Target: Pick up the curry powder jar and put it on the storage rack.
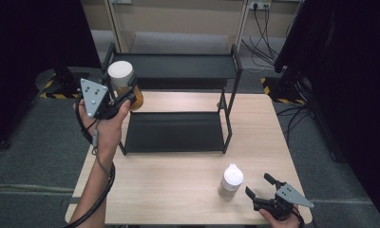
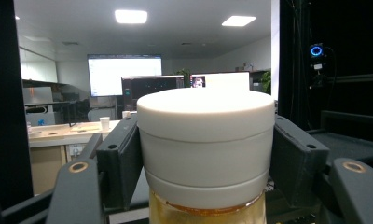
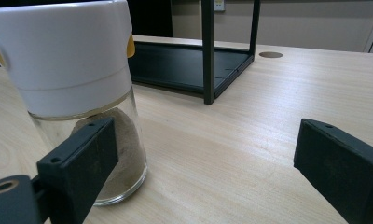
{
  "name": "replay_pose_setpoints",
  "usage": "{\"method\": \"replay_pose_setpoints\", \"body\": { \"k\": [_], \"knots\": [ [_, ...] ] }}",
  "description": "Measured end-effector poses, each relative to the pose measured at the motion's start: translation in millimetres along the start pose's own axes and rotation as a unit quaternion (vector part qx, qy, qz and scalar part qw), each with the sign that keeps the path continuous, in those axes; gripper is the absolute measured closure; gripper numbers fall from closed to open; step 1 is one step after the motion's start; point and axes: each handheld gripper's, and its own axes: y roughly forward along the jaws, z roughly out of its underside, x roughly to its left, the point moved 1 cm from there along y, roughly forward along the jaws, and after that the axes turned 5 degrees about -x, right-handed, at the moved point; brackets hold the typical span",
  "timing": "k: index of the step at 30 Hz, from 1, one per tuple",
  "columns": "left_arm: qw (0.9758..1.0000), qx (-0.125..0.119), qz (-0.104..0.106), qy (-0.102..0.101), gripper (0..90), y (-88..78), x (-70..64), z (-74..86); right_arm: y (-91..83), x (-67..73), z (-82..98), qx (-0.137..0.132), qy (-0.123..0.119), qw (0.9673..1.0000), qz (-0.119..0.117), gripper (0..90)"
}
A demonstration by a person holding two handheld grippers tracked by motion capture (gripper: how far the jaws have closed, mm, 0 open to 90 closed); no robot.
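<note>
While clamped by the left gripper [image 1: 123, 97], the amber-filled jar [image 2: 205, 154] wears a white lid.

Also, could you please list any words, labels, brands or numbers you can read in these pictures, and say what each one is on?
No text can be read.
Amber jar, white lid: no label in view.
Powder jar on the table: no label in view.
Wall screen far back in the left gripper view: bright page, text too small and blurred.
Dark monitor in front of it: faint marks, unreadable.
</note>
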Motion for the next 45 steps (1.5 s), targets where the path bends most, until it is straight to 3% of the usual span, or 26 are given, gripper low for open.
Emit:
{"method": "replay_pose_setpoints", "body": {
  "k": [27,45],
  "knots": [
    [0.9999,-0.007,-0.011,0.007,33.3,24.9,2.8,-32.1,0.1,0.1,-0.2,0.0,0.0,1.0,0.001,6.8],
    [0.9994,-0.001,-0.03,0.016,33.3,49.0,6.2,-41.3,-0.1,0.2,0.3,-0.001,-0.002,1.0,0.0,6.9]
  ]
}}
